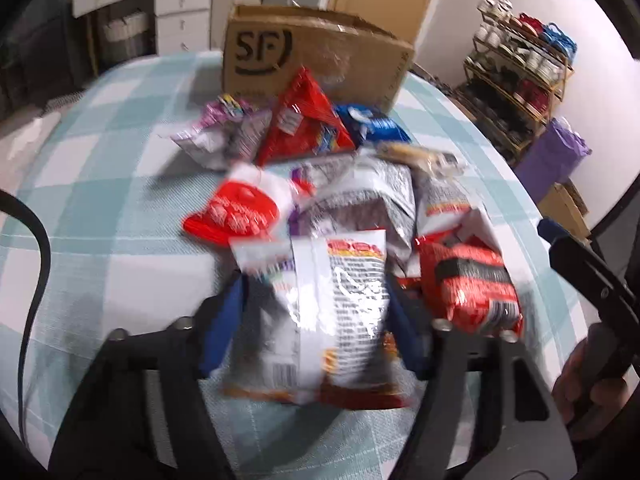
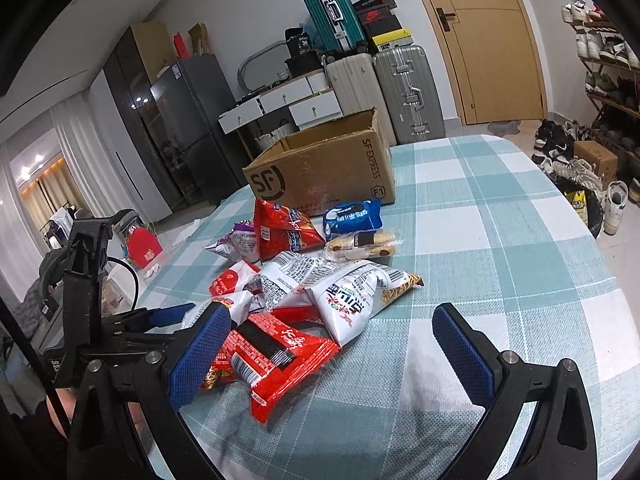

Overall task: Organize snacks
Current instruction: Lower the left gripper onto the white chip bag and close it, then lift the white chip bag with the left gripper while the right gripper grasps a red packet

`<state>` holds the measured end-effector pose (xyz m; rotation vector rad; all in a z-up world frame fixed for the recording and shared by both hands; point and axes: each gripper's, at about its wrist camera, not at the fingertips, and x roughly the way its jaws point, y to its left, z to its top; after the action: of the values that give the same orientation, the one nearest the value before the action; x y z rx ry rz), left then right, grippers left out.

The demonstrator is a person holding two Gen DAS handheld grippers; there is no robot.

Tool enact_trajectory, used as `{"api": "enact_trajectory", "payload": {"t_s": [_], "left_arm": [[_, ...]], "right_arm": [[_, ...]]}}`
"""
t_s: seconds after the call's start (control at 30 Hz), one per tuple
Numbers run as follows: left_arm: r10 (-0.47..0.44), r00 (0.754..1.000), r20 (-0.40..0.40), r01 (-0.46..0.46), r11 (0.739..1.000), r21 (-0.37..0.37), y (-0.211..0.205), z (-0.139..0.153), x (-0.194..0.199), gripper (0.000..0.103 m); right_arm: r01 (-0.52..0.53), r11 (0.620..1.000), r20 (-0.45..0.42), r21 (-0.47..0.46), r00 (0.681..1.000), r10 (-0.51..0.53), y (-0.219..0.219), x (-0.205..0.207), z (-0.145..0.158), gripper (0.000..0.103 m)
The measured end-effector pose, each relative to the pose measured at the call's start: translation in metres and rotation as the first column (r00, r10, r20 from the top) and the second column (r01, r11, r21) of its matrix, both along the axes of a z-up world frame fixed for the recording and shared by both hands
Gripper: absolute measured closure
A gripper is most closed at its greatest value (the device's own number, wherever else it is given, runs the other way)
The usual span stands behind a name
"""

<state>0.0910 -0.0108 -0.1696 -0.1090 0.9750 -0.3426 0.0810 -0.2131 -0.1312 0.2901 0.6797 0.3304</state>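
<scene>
My left gripper (image 1: 316,296) is shut on a white printed snack bag (image 1: 336,320), one blue pad pressed on each side of it. From the right wrist view, that gripper (image 2: 172,316) comes in from the left at the pile's near edge. My right gripper (image 2: 332,356) stands wide open just above the cloth, with a red packet (image 2: 276,356) lying against its left finger. Behind are a large white bag (image 2: 352,300), a red triangular bag (image 2: 284,228), a blue cookie pack (image 2: 352,216) and a clear wafer pack (image 2: 364,244). An open cardboard box (image 2: 328,172) stands at the back.
The table (image 2: 500,240) wears a teal and white check cloth, bare on the right side. A black cable (image 1: 36,280) hangs at the left. Suitcases (image 2: 408,88), a fridge (image 2: 192,128), a door and a shoe rack (image 2: 608,64) lie beyond the table.
</scene>
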Motion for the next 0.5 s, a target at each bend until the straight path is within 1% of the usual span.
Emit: {"api": "enact_trajectory", "payload": {"t_s": [0.03, 0.13, 0.23, 0.5], "left_arm": [[-0.009, 1.0, -0.013, 0.009, 1.0, -0.021, 0.0, -0.002, 0.001, 0.053], [-0.017, 1.0, 0.002, 0.017, 0.999, -0.04, 0.003, 0.0, -0.001, 0.06], [-0.02, 1.0, 0.003, 0.02, 0.999, -0.05, 0.005, 0.0, -0.003, 0.062], [-0.023, 0.998, 0.052, 0.026, 0.997, -0.076, 0.018, 0.013, -0.02, 0.062]], "right_arm": [[0.0, 1.0, 0.0, 0.0, 1.0, 0.0, 0.0, 0.0, 0.0, 0.0], [0.003, 1.0, 0.006, -0.003, 1.0, -0.003, 0.0, -0.002, 0.001, 0.0], [0.006, 1.0, 0.003, -0.008, 1.0, -0.006, 0.0, -0.003, 0.001, 0.0], [0.017, 1.0, 0.008, -0.026, 1.0, -0.017, 0.004, -0.01, 0.007, 0.0]]}}
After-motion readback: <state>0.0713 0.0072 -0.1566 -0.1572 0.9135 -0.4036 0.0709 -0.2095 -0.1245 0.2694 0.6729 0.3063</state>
